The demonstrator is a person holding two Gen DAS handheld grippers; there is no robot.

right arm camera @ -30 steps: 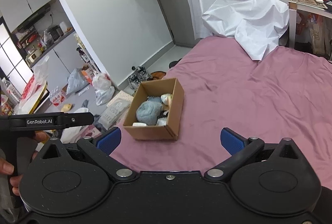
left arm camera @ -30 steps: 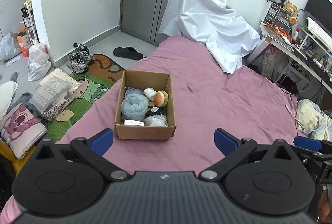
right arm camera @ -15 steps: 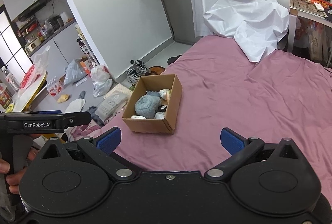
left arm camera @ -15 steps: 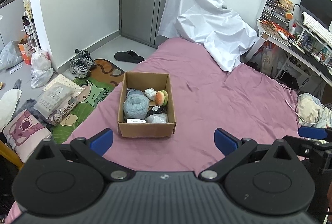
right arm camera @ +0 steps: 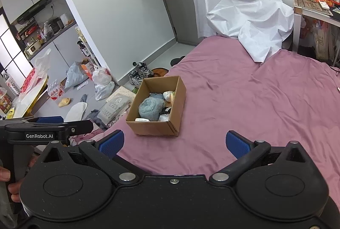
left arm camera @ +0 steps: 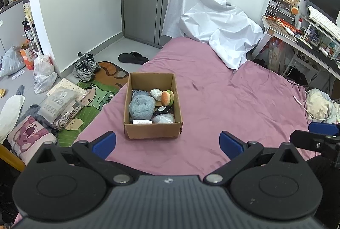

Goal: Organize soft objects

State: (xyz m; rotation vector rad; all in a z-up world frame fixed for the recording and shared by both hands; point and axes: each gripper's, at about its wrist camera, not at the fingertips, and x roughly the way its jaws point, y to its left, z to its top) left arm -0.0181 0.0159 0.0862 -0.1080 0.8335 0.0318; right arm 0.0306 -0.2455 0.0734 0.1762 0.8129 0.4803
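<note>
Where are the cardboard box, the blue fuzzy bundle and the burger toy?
cardboard box (left arm camera: 152, 130), left wrist view, near front wall
blue fuzzy bundle (left arm camera: 142, 107), left wrist view, its top
burger toy (left arm camera: 166, 97), left wrist view, orange bun

We see the left gripper (left arm camera: 167, 143) spread wide and empty above the purple bed (left arm camera: 233, 101). Cardboard box (left arm camera: 152, 130) sits ahead near the bed's left edge, holding a blue fuzzy bundle (left arm camera: 142, 107), burger plush (left arm camera: 167, 97) and, possibly, a white pouch (left arm camera: 163, 118). Right gripper (left arm camera: 318, 135) is partly visible at the far right.
</note>
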